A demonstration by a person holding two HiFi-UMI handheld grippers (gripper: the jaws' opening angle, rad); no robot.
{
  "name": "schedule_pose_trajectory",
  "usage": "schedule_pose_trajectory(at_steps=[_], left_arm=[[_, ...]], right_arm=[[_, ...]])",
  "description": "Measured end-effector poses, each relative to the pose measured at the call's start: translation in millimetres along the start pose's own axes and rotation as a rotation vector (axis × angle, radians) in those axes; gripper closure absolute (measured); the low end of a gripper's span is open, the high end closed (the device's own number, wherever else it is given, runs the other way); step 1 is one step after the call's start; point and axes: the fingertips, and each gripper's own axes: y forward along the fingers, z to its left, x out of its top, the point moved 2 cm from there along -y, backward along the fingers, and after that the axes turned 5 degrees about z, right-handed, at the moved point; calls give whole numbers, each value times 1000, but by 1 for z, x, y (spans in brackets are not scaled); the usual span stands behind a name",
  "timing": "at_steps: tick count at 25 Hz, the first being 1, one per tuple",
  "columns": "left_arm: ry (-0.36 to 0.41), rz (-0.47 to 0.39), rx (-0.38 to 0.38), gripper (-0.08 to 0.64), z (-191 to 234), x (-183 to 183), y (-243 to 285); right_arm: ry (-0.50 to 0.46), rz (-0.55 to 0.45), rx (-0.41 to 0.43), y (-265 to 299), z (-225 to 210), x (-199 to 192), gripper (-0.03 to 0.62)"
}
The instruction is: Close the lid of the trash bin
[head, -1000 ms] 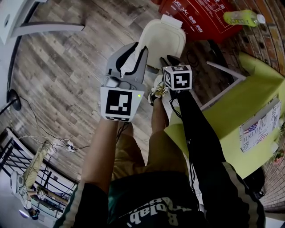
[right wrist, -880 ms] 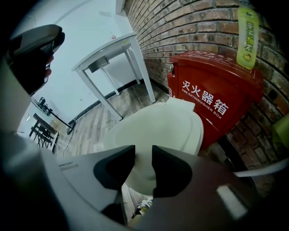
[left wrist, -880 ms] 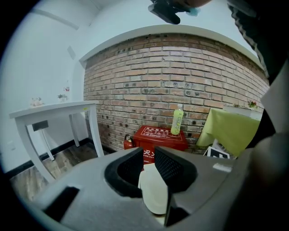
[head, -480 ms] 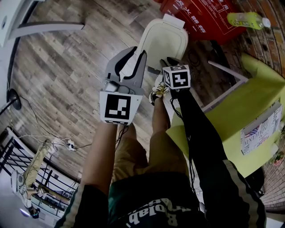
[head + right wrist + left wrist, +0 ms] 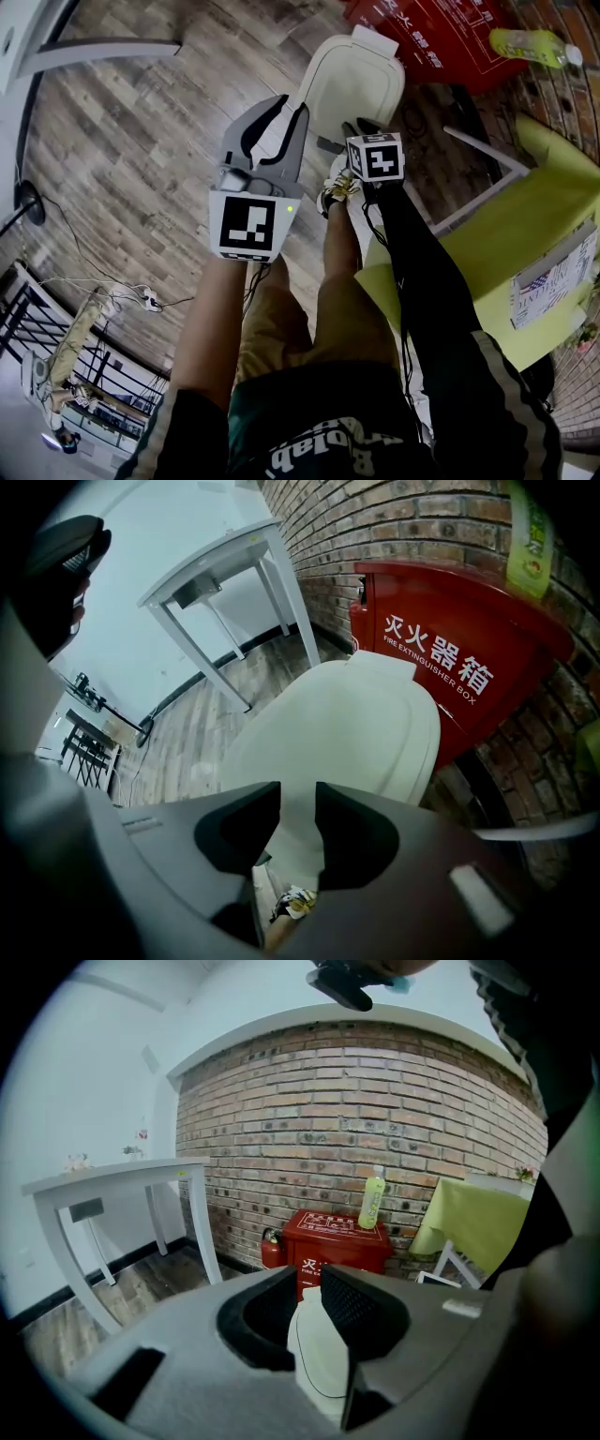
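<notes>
The trash bin's cream lid lies flat over the bin on the wood floor, its hinge tab toward the red box; it also fills the right gripper view. My right gripper points steeply down over the lid's near edge, jaws apart with nothing between them. Contact with the lid cannot be told. My left gripper hovers just left of the bin, open and empty, and the lid shows through its gap.
A red fire extinguisher box with a green bottle on top stands behind the bin against a brick wall. At the right is a table with a yellow-green cloth. My shoe is beside the bin. Cables lie at the left.
The right gripper has sunk a little toward the lid's near edge. The left gripper has stayed almost where it was. Both pairs of jaws are as wide as before.
</notes>
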Motion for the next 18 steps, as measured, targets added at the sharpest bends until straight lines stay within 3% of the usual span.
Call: schedule_pose_trajectory(at_steps=[18], left_arm=[[-10, 11, 10, 474, 6, -10, -13]], right_arm=[[7, -8, -27, 6, 1, -1, 460]])
